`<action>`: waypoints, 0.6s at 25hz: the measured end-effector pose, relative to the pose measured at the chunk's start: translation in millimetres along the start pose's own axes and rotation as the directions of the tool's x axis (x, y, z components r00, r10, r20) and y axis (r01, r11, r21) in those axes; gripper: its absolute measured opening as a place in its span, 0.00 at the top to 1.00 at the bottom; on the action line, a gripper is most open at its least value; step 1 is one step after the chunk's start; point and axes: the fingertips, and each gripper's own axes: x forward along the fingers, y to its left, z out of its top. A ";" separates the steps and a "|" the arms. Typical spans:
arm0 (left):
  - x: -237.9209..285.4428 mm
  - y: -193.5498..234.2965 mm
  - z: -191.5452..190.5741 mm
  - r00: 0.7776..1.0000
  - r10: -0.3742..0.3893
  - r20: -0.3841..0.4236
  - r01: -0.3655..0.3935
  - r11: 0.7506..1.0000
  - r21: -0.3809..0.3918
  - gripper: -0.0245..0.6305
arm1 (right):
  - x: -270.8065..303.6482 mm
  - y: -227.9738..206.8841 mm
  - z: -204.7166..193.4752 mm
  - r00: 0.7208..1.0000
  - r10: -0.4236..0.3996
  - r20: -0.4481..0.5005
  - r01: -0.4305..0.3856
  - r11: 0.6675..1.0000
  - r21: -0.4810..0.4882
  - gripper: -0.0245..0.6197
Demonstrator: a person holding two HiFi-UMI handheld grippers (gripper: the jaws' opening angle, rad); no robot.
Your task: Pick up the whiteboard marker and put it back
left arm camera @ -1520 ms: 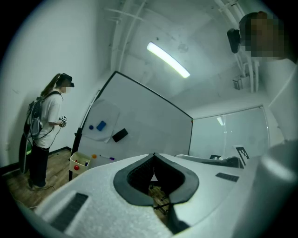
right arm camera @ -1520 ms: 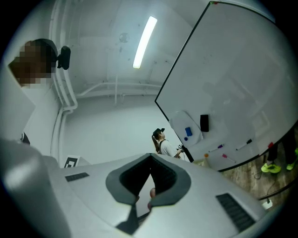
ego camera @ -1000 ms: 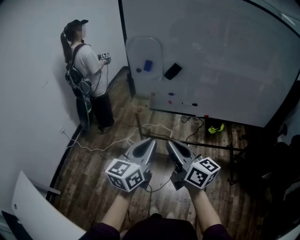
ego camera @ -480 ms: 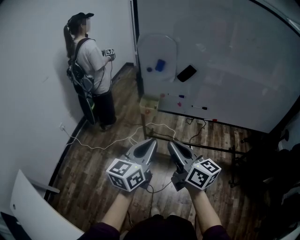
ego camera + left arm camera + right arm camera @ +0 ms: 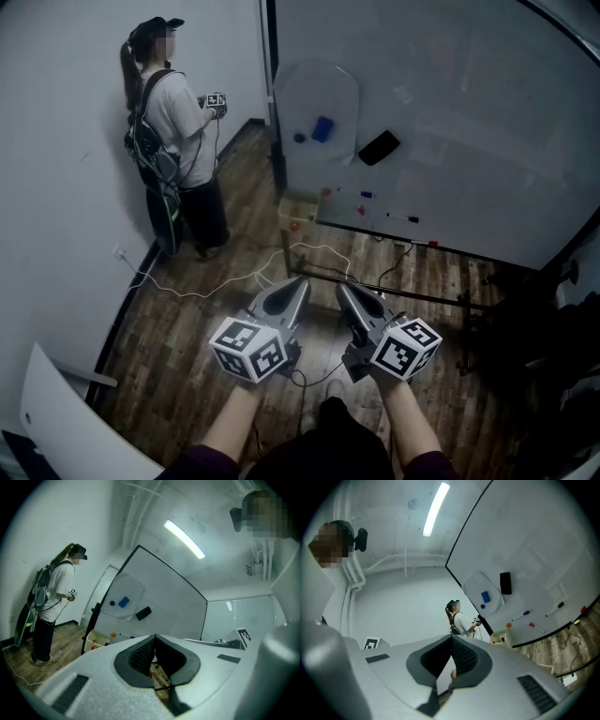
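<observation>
Whiteboard marker (image 5: 403, 217), the black-capped one, lies low on the big whiteboard (image 5: 469, 112) near its bottom edge, well apart from both tools. At the far left a person (image 5: 178, 112) stands against the wall, facing the board and holding a small device with square markers. A white cable (image 5: 216, 291) trails over the wooden floor (image 5: 178, 366) from there. Next comes an open box (image 5: 298, 204) on the floor at the board's left foot. Above it, a blue block (image 5: 323, 128) and a black block (image 5: 379, 147) sit on the board. A purple-capped pen (image 5: 366, 194) lies just left of the black-capped marker. In the foreground the left tool (image 5: 300, 279) is held level with its jaws together and nothing between them. Just beside it, the right tool (image 5: 342, 286) also has its jaws closed on nothing.
</observation>
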 end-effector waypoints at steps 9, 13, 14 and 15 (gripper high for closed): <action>39.7 26.4 -0.9 1.000 0.024 -0.011 -0.024 1.000 -0.009 0.96 | 28.1 -41.5 11.5 1.000 0.009 -0.008 -0.009 1.000 0.022 0.96; 59.7 35.3 -3.2 0.999 0.038 -0.017 -0.038 0.999 -0.010 0.96 | 36.3 -63.5 15.7 1.000 0.012 -0.016 -0.011 0.999 0.036 0.96; 64.6 37.6 -3.7 0.999 0.042 -0.018 -0.042 0.999 -0.011 0.96 | 38.4 -68.9 16.5 1.000 0.013 -0.019 -0.012 0.999 0.040 0.96; 69.6 40.1 -4.2 0.999 0.046 -0.020 -0.047 0.999 -0.012 0.96 | 40.9 -74.2 17.2 1.000 0.015 -0.022 -0.014 0.999 0.044 0.96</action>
